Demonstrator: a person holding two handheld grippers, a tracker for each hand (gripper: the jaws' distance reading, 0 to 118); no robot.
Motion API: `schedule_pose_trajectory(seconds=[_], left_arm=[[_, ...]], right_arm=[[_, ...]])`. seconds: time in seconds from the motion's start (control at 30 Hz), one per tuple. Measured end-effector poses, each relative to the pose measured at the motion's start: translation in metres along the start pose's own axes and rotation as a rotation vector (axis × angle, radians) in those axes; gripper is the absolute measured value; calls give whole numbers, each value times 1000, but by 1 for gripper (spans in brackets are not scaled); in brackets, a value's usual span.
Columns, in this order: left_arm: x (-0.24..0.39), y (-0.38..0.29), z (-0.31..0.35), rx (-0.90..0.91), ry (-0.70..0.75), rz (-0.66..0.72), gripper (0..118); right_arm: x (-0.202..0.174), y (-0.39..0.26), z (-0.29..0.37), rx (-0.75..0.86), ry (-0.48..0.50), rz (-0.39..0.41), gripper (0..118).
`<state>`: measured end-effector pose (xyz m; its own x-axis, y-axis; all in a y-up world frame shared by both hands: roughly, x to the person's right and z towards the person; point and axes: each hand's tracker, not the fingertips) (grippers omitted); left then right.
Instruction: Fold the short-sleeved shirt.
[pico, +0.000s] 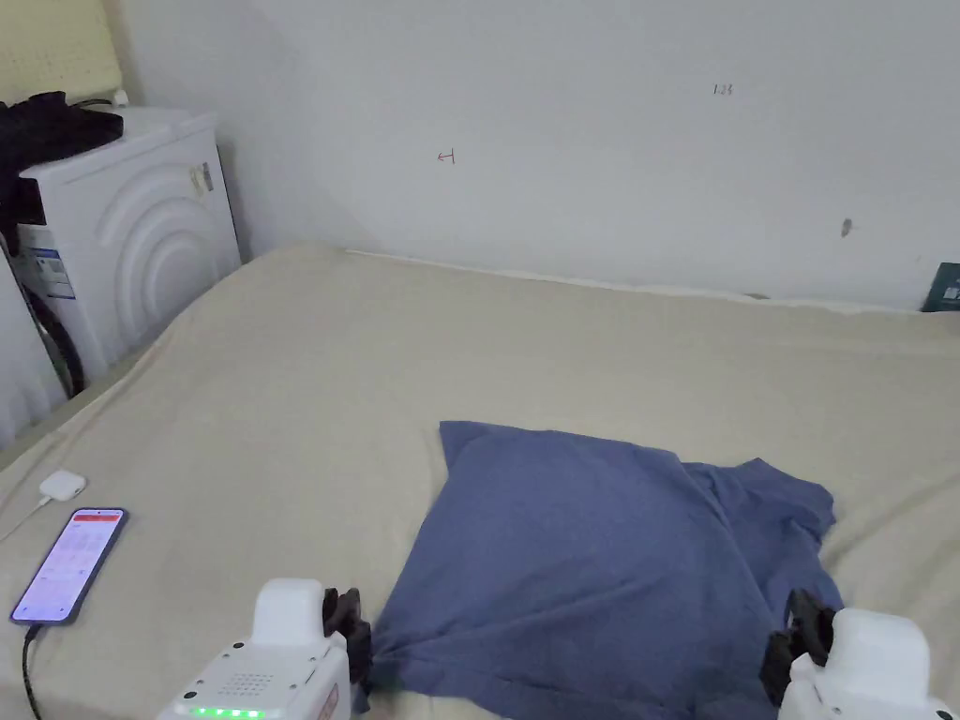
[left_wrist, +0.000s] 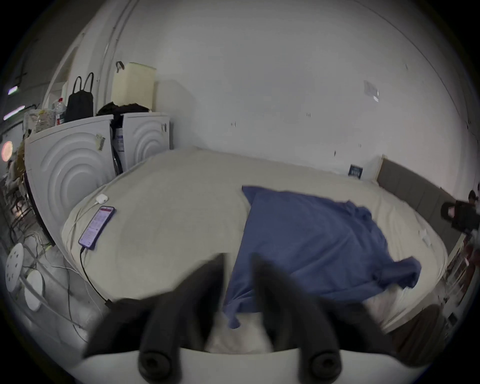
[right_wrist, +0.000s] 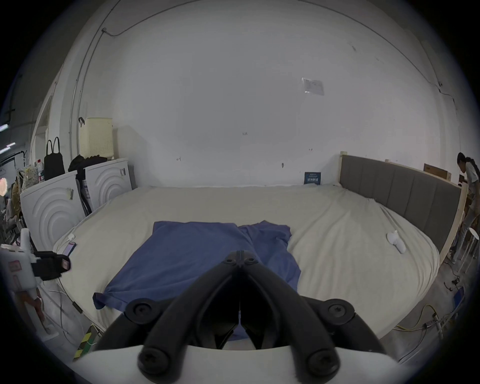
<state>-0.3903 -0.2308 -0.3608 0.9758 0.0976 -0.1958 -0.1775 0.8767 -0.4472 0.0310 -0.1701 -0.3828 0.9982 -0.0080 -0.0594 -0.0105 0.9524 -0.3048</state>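
The right gripper (right_wrist: 240, 256), jaws pressed together, hangs over the near edge of the blue short-sleeved shirt (pico: 581, 572), which lies partly folded on the beige bed (pico: 375, 375). The left gripper (left_wrist: 237, 262), jaws apart, straddles the shirt's near-left corner.

Matt blue cloth shirt (pico: 581, 553) on a soft, wrinkled beige sheet (pico: 328, 375).
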Motion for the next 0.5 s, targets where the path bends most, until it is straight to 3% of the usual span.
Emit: schedule_pose_trajectory(seconds=[0.03, 0.07, 0.17, 0.3, 0.37, 0.47, 0.5], left_arm=[[-1, -4, -10, -27, 11, -20, 109], [-2, -9, -21, -82, 14, -28, 118], [4, -31, -47, -160, 21, -27, 118], [14, -53, -73, -238, 0, -129, 118], [24, -64, -85, -368, -7, -116, 118], [22, -79, -92, -340, 20, -98, 109], [21, -78, -95, -345, 45, -93, 96]], right_arm=[[-3, -4, -2, -6, 6, 1, 0], [-4, -5, -4, -11, 11, 2, 0], [-7, -10, -8, -27, 18, 13, 0], [-5, -14, -9, -42, 22, 17, 0], [-2, -16, -11, -65, 34, 16, 0], [4, -24, -11, -84, 25, 12, 0], [6, -26, -11, -92, 21, 15, 0]])
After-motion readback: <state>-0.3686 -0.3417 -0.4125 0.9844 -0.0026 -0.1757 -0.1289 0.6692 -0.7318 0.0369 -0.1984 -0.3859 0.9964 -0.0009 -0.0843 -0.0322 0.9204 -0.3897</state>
